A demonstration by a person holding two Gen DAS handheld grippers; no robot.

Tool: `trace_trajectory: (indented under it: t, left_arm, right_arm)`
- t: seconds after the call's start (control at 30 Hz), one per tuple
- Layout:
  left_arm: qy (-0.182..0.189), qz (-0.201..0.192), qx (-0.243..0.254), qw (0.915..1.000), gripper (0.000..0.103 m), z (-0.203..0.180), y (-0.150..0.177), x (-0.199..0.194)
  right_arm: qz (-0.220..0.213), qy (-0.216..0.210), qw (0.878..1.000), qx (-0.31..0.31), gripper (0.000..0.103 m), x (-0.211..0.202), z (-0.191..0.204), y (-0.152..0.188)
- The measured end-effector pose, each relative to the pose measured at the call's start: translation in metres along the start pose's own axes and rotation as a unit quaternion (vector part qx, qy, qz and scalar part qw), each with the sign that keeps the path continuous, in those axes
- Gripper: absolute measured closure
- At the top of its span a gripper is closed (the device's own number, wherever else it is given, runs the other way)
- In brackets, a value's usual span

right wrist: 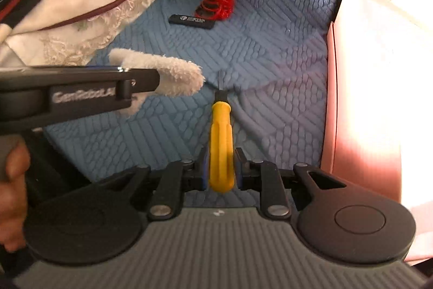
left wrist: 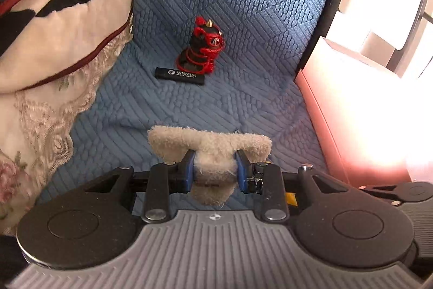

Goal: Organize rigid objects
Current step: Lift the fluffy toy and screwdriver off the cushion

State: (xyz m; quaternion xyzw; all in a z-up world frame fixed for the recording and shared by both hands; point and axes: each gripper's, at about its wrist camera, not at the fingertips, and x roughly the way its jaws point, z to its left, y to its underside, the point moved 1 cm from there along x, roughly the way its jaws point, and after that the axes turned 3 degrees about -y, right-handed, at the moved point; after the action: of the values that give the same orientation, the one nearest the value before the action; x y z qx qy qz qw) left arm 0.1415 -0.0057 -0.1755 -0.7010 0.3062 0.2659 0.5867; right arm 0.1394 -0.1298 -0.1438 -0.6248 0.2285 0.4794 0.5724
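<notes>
From the left wrist view, the left claw (left wrist: pixel 215 169) is clenched on a fuzzy beige plush piece (left wrist: pixel 209 144), held above the blue quilted sofa cover (left wrist: pixel 243 4); further back a red-and-black horned figurine (left wrist: pixel 204 45) stands just behind a flat black bar (left wrist: pixel 179 76), and a pink box (left wrist: pixel 349 126) sits at the right. From the right wrist view, the right claw (right wrist: pixel 220 167) grips a yellow-handled screwdriver (right wrist: pixel 221 142), tip touching the cover. To place well, I would carry the screwdriver level to the box, and release only once it rests.
</notes>
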Motion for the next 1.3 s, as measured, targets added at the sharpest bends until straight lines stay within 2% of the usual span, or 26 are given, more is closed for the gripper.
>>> trace_trajectory:
  t: [0.13, 0.2, 0.27, 0.33, 0.5, 0.6, 0.67, 0.8, 0.87, 1.1, 1.3]
  left_arm:
    - [-0.013, -0.005, -0.001, 0.9999, 0.067, 0.0, -0.004, 0.003]
    - [-0.016, -0.007, -0.007, 0.9998, 0.067, 0.003, -0.007, 0.004]
    - [-0.017, -0.008, -0.014, 0.9997, 0.067, 0.007, -0.009, 0.004]
    - [-0.018, -0.008, -0.019, 0.9996, 0.067, 0.01, -0.011, 0.005]
    - [-0.014, -0.001, -0.029, 0.9995, 0.067, 0.015, -0.014, 0.009]
    - [-0.015, 0.002, -0.026, 0.9995, 0.067, 0.013, -0.015, 0.012]
    - [-0.015, 0.006, -0.028, 0.9995, 0.067, 0.013, -0.014, 0.015]
    - [-0.013, 0.008, -0.029, 0.9995, 0.067, 0.014, -0.014, 0.017]
    - [-0.012, 0.008, -0.031, 0.9994, 0.067, 0.014, -0.015, 0.017]
    - [-0.007, 0.006, -0.038, 0.9993, 0.067, 0.018, -0.019, 0.018]
    - [0.006, 0.004, -0.042, 0.9991, 0.067, 0.018, -0.023, 0.016]
  right_arm:
    - [-0.009, 0.001, 1.0, 0.013, 0.077, 0.003, -0.002, 0.0]
    - [-0.013, 0.01, 1.0, 0.019, 0.071, 0.007, -0.004, -0.003]
    - [-0.021, 0.008, 0.999, 0.03, 0.058, 0.01, -0.007, -0.006]
    - [-0.034, 0.015, 0.999, 0.026, 0.053, 0.012, -0.007, -0.009]
    - [-0.044, 0.003, 0.999, 0.017, 0.053, 0.022, -0.005, -0.018]
    - [-0.027, -0.002, 1.0, 0.007, 0.053, 0.033, -0.001, -0.019]
    - [-0.016, 0.002, 1.0, 0.003, 0.054, 0.04, 0.002, -0.019]
    - [-0.022, 0.0, 1.0, 0.005, 0.058, 0.043, 0.004, -0.023]
    - [-0.026, 0.004, 1.0, -0.001, 0.083, 0.042, 0.005, -0.023]
    - [-0.021, 0.006, 1.0, 0.005, 0.083, 0.039, 0.004, -0.021]
    - [-0.036, 0.017, 0.999, 0.016, 0.083, 0.023, -0.003, -0.023]
